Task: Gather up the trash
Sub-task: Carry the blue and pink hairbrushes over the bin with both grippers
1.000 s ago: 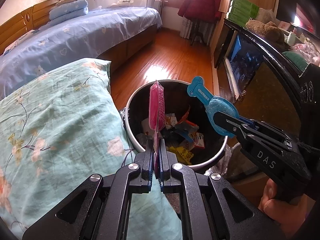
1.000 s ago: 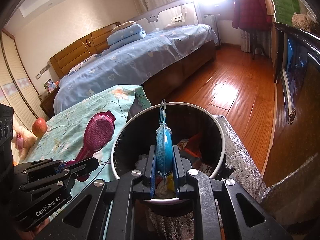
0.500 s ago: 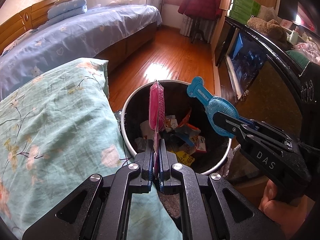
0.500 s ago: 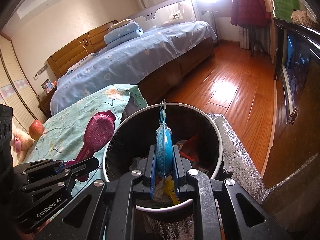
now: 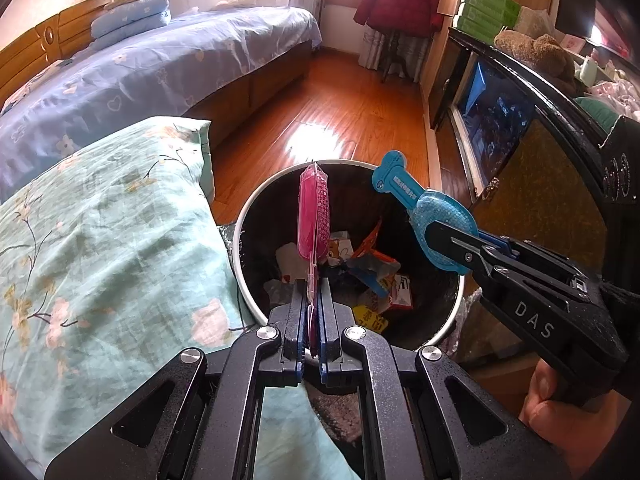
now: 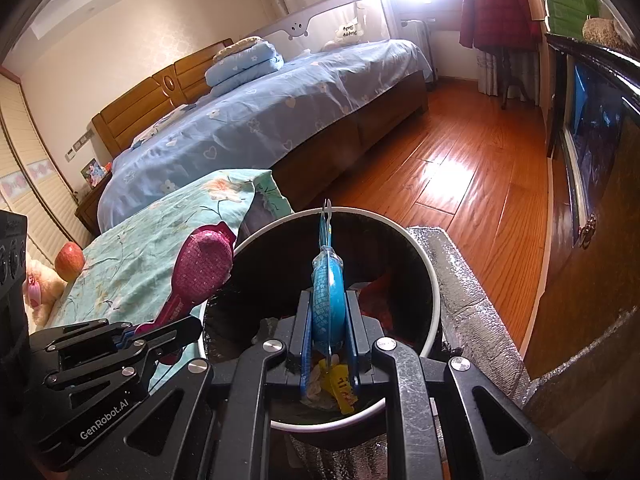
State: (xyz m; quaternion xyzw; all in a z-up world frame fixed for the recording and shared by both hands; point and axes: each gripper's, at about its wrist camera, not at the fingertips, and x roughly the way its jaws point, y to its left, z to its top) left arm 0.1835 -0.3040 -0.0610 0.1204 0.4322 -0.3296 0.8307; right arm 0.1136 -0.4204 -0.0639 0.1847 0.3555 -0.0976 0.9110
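Note:
My left gripper (image 5: 313, 296) is shut on a pink blister pack (image 5: 314, 212) and holds it upright over the near left rim of the black trash bin (image 5: 448, 328). The pink pack also shows in the right wrist view (image 6: 204, 264). My right gripper (image 6: 328, 312) is shut on a blue blister pack (image 6: 329, 292), held over the bin (image 6: 434, 308); the blue pack also shows in the left wrist view (image 5: 436, 220) above the bin's right side. Several wrappers (image 5: 372, 268) lie inside the bin.
A bed corner with a teal floral cover (image 5: 100, 240) lies left of the bin. A larger blue bed (image 6: 260, 120) stands behind. A dark cabinet (image 5: 540, 168) is on the right. An apple (image 6: 69, 261) and a plush toy (image 6: 38, 288) lie on the teal cover. The floor is wood (image 6: 460, 172).
Both grippers have moved slightly forward over the bin, still holding their packs. The bin sits lower and nearer in both views.

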